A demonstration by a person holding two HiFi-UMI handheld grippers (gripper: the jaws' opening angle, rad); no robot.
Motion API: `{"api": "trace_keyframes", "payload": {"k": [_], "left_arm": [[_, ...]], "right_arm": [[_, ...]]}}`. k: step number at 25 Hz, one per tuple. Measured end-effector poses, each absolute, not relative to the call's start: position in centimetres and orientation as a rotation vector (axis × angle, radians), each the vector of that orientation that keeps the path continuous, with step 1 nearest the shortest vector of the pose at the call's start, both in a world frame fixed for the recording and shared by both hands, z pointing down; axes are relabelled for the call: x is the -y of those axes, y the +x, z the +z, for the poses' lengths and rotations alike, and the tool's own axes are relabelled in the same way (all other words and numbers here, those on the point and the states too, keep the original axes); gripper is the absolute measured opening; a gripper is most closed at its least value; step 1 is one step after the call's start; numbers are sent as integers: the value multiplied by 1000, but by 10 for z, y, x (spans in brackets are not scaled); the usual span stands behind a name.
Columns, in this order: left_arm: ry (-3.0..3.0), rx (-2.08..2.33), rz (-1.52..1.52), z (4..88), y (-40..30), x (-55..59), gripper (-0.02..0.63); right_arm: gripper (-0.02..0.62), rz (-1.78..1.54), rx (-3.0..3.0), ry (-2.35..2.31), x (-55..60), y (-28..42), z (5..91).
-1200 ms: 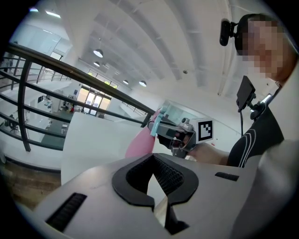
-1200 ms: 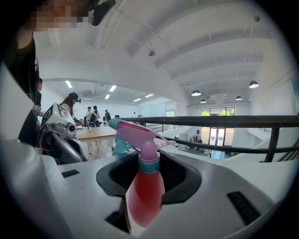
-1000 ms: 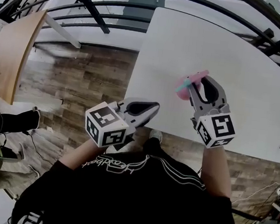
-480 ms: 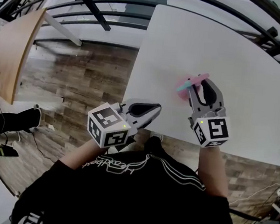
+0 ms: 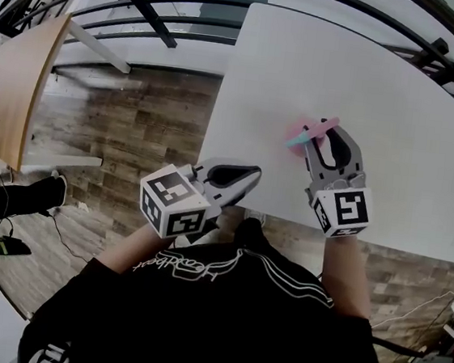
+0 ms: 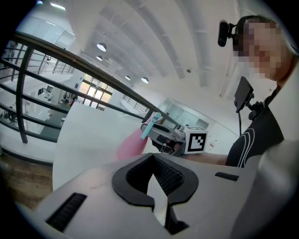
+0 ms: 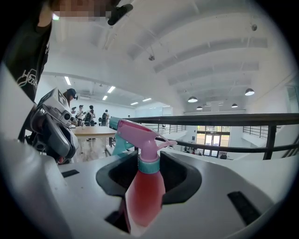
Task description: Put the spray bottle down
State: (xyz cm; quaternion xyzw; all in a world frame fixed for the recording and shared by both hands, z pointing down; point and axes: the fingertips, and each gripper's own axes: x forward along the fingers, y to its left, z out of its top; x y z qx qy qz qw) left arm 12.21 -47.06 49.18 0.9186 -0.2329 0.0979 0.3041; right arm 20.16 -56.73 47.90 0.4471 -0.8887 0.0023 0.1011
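As before, right claw (image 5: 320,136) tight on spray bottle (image 7: 145,191); left claw (image 5: 251,174) closed.

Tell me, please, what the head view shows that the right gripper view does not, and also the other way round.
Only the head view shows the marker cube on the right hand-held gripper and the forearm behind it.

Only the right gripper view shows the teal collar of the spray bottle between that gripper's jaws, which are closed on the bottle. It also shows people far behind and ceiling lamps.

Both views show the pink spray bottle, the left hand-held gripper and the dark railing.
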Motion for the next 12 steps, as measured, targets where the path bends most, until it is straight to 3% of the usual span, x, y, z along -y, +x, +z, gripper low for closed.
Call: {"api": "trace_keyframes", "payload": {"k": [12], "left_arm": [[2443, 616, 267, 485, 114, 461, 8]], "right_arm": [[143, 51, 2570, 1316, 561, 206, 480]]}}
